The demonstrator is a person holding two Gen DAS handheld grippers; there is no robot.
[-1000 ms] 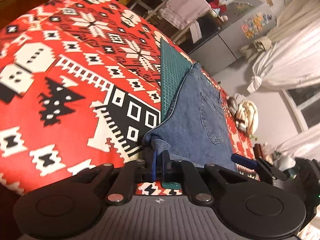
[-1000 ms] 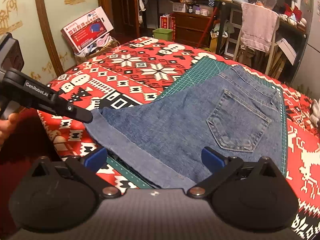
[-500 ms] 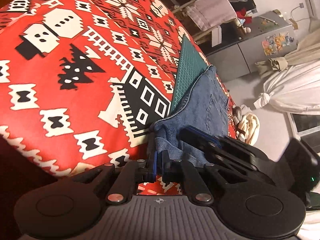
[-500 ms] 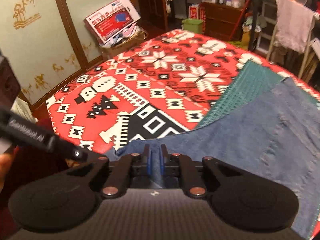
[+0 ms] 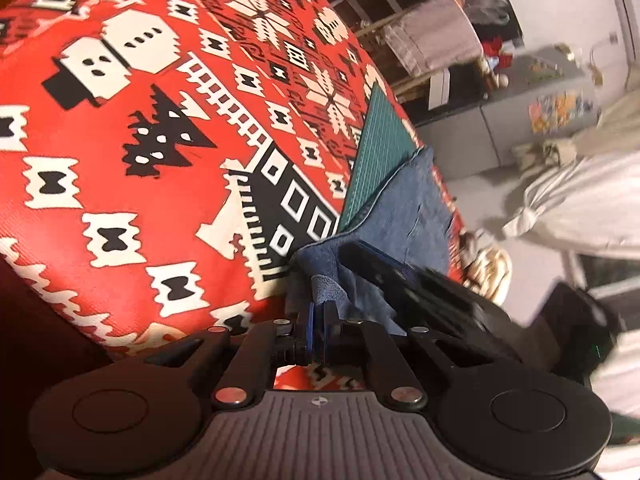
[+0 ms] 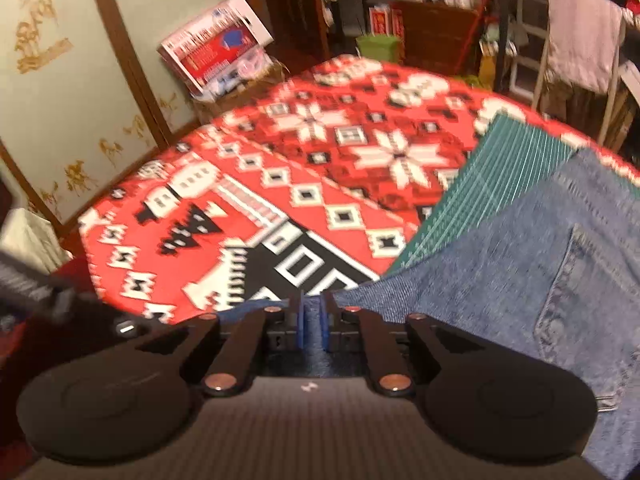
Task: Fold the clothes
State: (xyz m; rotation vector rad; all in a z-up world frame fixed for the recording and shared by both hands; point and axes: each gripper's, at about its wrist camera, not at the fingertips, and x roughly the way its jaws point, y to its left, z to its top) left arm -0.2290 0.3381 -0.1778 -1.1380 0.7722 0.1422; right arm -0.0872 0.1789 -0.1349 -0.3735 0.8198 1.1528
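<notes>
Blue denim shorts (image 6: 520, 264) lie partly on a green cutting mat (image 6: 508, 168) over a red patterned tablecloth (image 6: 280, 184). One back pocket faces up. My right gripper (image 6: 312, 320) is shut on the near hem of the denim shorts. In the left wrist view my left gripper (image 5: 319, 320) is shut on a bunched corner of the denim shorts (image 5: 404, 208), lifted off the cloth. The right gripper's black body (image 5: 420, 288) crosses just right of my left fingers. The left gripper's arm (image 6: 60, 300) shows blurred at the lower left of the right wrist view.
The tablecloth (image 5: 160, 120) covers a rounded table. Beyond stand a chair with a pink towel (image 6: 580, 36), cluttered shelves (image 6: 420, 8), a green bin (image 6: 378, 46) and a red-and-white box (image 6: 216, 44) by a panelled wall. A grey cabinet (image 5: 540, 112) and white curtains (image 5: 592, 200) sit past the table's far side.
The right gripper went from open above the hem to shut on it, then lifted and pulled it. The left gripper kept its hold and rose, bunching the denim corner.
</notes>
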